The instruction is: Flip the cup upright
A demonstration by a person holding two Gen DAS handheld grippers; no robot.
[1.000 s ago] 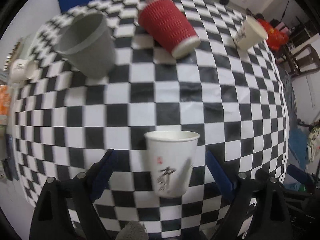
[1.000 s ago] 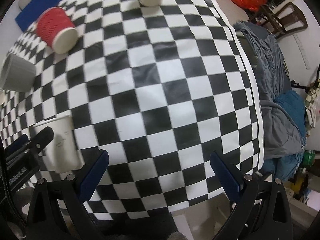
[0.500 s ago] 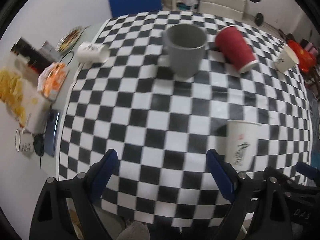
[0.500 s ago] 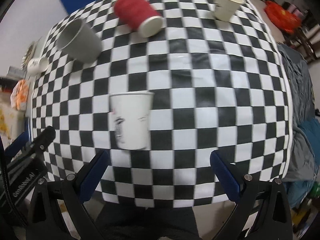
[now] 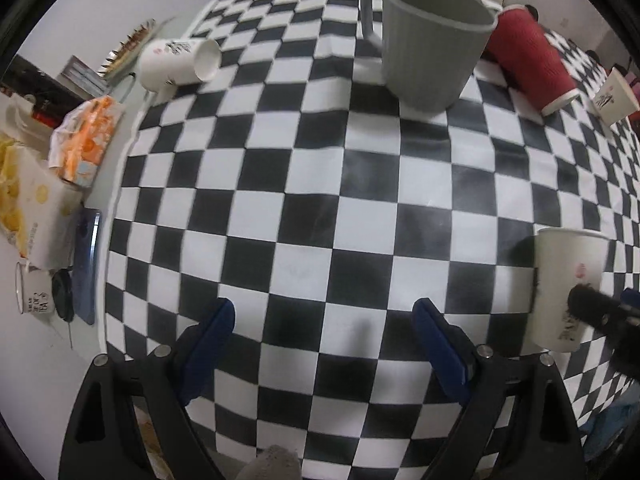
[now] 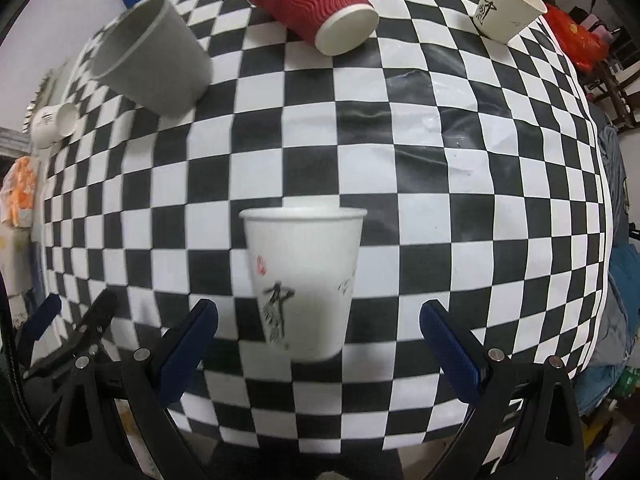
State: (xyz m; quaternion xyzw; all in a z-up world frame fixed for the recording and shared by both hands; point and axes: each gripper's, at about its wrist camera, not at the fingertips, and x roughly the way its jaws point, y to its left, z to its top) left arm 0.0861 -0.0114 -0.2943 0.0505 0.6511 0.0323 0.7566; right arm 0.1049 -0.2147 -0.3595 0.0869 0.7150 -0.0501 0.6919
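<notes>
A white paper cup with black script (image 6: 302, 280) stands upright near the front edge of the checkered table, just ahead of my open, empty right gripper (image 6: 320, 340); it also shows at the right of the left wrist view (image 5: 568, 288). A red ribbed cup (image 6: 312, 8) (image 5: 528, 64) lies on its side at the far side. A small white cup (image 5: 176, 64) (image 6: 52, 122) lies on its side at the far left. My left gripper (image 5: 324, 340) is open and empty over bare tablecloth.
A grey mug (image 5: 432, 44) (image 6: 148, 56) stands upright at the back. Another white paper cup (image 6: 506, 4) (image 5: 612, 98) stands at the far right. Snack packets (image 5: 84, 140) and a phone (image 5: 84, 264) lie off the table's left edge. Chairs and clothes (image 6: 616, 240) sit to the right.
The left gripper has let go of the white cup and swung left, away from it. The right gripper has turned towards the cup, which now stands centred before it.
</notes>
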